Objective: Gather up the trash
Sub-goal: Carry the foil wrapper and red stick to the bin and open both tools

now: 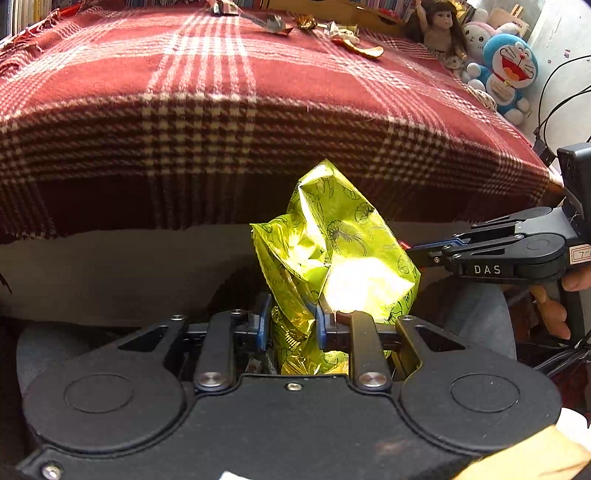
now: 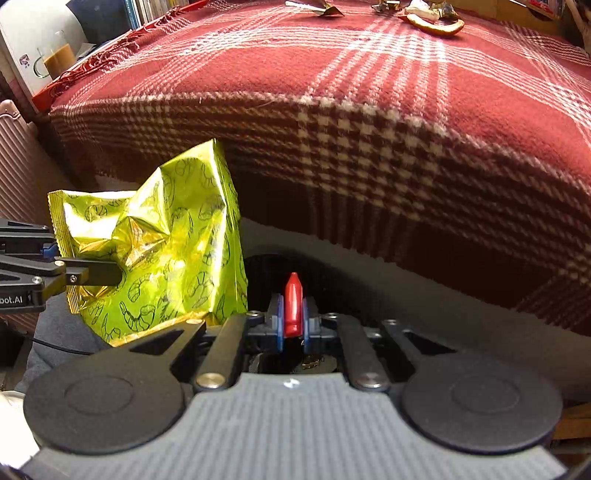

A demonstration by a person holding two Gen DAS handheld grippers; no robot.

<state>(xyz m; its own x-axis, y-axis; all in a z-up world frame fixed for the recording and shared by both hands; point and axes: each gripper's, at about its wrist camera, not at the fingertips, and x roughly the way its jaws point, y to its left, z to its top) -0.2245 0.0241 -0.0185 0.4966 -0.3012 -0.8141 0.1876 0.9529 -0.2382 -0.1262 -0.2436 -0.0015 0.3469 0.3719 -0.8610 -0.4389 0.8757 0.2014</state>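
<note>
Trash pinched in both grippers below the bed edge

Snack bag [image 1: 332, 251], shiny yellow-green foil printed with dark outlines, stands crumpled between the pads of the left gripper [image 1: 291, 325], which pinch its lower part. It hangs in front of the draped edge of the red plaid blanket [image 1: 221, 110], over a dark opening that is too shadowed to make out.

Just beside the bag, the right gripper [image 2: 291, 314] has its jaws pressed together on a small red wrapper [image 2: 293, 306] that sticks up past the blue pads. In the left wrist view this gripper reaches in from the right, its tip nearly at the bag's side.

More scraps [image 1: 343, 33] lie on the far side of the blanket: foil wrappers and an orange peel. A doll [image 1: 441, 33] and plush toys [image 1: 506, 70] sit at the far right corner.
</note>
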